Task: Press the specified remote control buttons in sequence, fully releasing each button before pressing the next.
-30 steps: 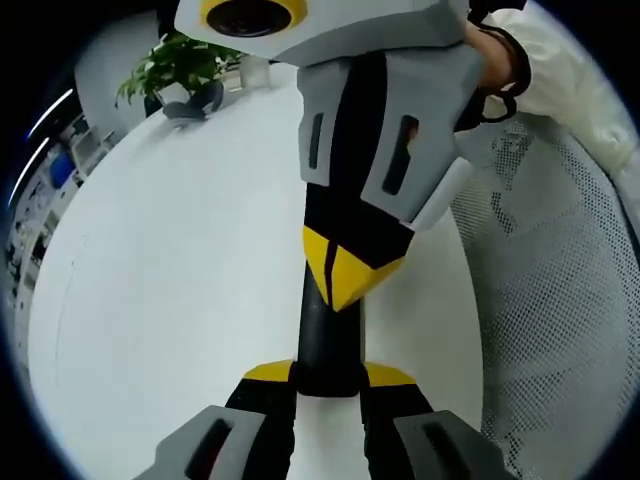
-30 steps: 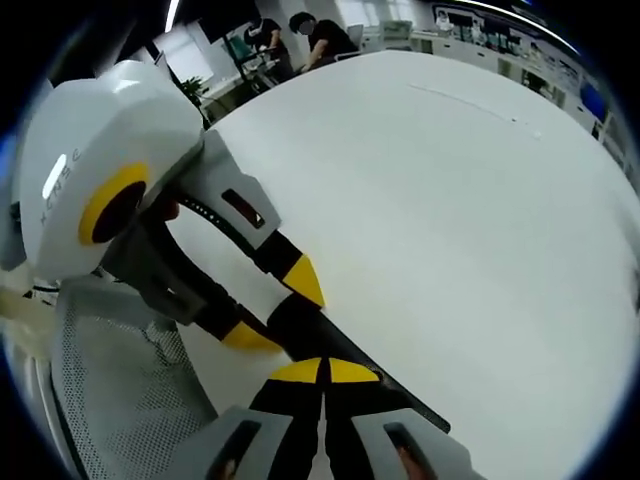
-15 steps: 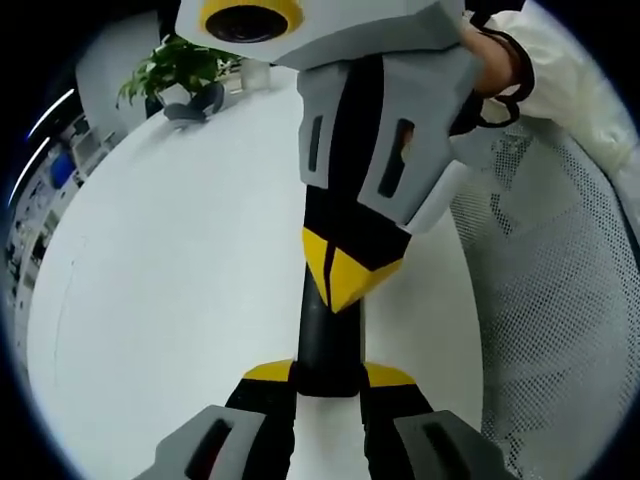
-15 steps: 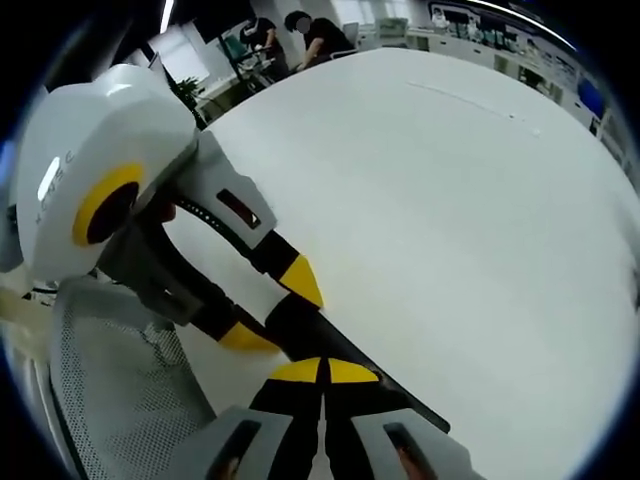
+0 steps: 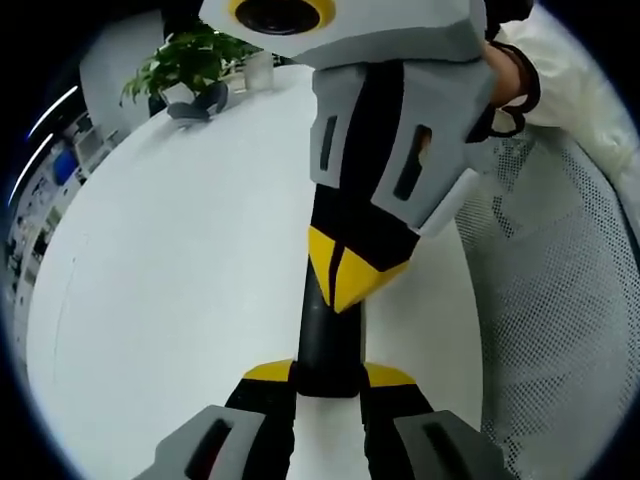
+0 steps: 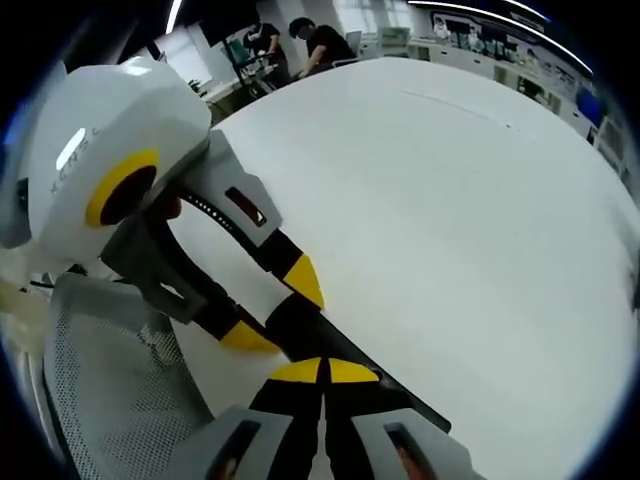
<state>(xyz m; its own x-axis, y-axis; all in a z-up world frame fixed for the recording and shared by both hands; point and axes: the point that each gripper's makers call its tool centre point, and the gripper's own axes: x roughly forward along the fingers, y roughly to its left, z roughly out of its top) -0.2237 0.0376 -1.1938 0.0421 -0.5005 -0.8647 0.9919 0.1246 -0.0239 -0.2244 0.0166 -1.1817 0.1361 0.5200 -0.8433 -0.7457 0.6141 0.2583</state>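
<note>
In the left gripper view, the left gripper (image 5: 328, 375) is seen at 6 o'clock with its yellow-tipped jaws clamped on either side of a slim black remote control (image 5: 327, 345), which is held at its near end and runs up toward 12 o'clock. Just beyond, the right gripper (image 5: 345, 283) comes down from 12 o'clock; its jaws are drawn together into one yellow point that is set on the upper face of the remote. The white table (image 5: 170, 280) is spread from 9 to 11 o'clock. A white mesh chair back (image 5: 555, 300) is seen at 3 o'clock, and a hand (image 5: 500, 75) at 1 o'clock behind the right gripper. Farthest, at 11 o'clock, a potted plant (image 5: 185, 62) stands at the table's far edge.

In the right gripper view, the right gripper (image 6: 322, 372) is seen at 6 o'clock, jaws pressed tight together, their tips over the remote control (image 6: 370, 385), which slants toward 4 o'clock. The left gripper (image 6: 275, 305) enters from 9 o'clock, clenched on the remote's end. The table (image 6: 450, 200) extends toward 2 o'clock, and seated people (image 6: 320, 40) are made out at 12 o'clock.
</note>
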